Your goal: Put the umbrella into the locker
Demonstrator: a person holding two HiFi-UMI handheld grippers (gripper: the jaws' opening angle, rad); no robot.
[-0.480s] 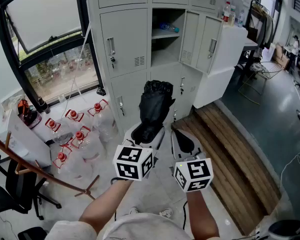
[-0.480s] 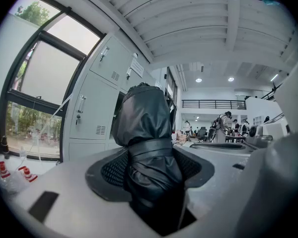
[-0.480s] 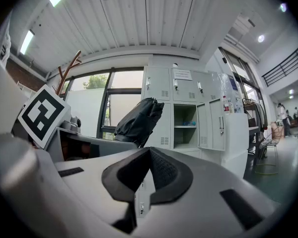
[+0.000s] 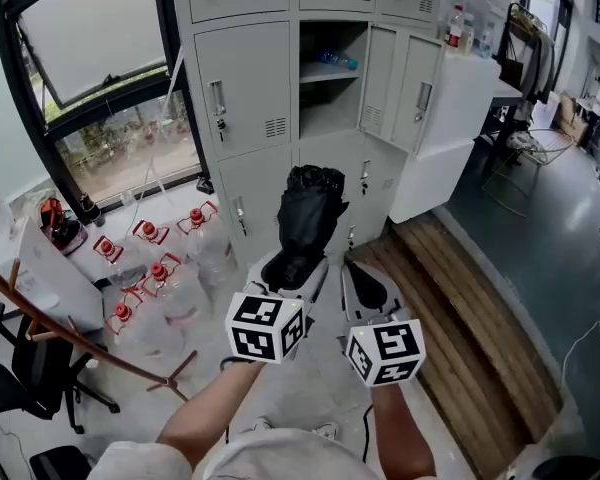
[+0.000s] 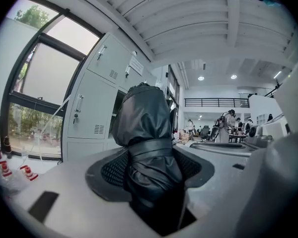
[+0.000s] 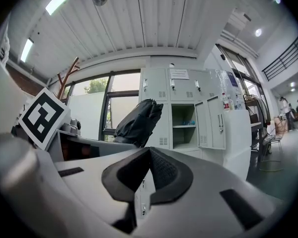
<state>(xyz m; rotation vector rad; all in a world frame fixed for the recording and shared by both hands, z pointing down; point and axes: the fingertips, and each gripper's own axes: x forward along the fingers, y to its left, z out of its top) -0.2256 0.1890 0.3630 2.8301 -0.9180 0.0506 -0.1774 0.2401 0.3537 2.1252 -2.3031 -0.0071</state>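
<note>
A folded black umbrella (image 4: 308, 213) stands upright between the jaws of my left gripper (image 4: 294, 264), which is shut on its lower part. In the left gripper view the umbrella (image 5: 144, 148) fills the middle, strapped round its waist. My right gripper (image 4: 366, 284) is just right of it, shut with nothing in it; its pads meet at the tip (image 6: 149, 155). Ahead stands the grey locker bank (image 4: 245, 88). One compartment (image 4: 330, 93) is open, its door (image 4: 420, 93) swung to the right. A blue bottle (image 4: 336, 60) lies on its upper shelf.
Several clear water jugs with red caps (image 4: 155, 263) stand on the floor at the left below a window (image 4: 90, 28). A wooden coat stand (image 4: 75, 340) and an office chair (image 4: 25, 388) are at lower left. A wooden platform (image 4: 470, 318) runs along the right.
</note>
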